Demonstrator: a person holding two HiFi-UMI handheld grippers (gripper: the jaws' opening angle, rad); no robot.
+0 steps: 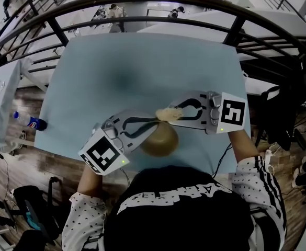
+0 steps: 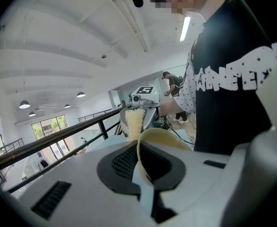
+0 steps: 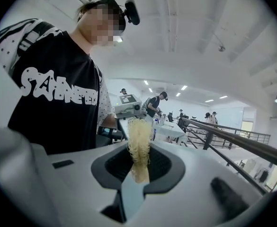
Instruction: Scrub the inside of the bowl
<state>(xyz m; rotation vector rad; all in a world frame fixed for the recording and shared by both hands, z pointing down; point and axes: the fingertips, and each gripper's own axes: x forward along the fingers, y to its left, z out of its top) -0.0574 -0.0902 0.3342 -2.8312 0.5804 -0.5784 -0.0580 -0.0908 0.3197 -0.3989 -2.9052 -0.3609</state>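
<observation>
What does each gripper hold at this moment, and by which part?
The left gripper grips the bowl by its rim. The right gripper pinches the pale fibrous scrubber by one end.

Black shirt (image 3: 58,93), white lettering across the chest. White sleeves (image 1: 87,216), black-dotted. The right sleeve (image 1: 265,184) carries black stripes.

Pale blue table (image 1: 142,72), tan bowl (image 1: 160,143), cream scrubber (image 1: 167,114), black-dotted white sleeve (image 1: 82,218)
</observation>
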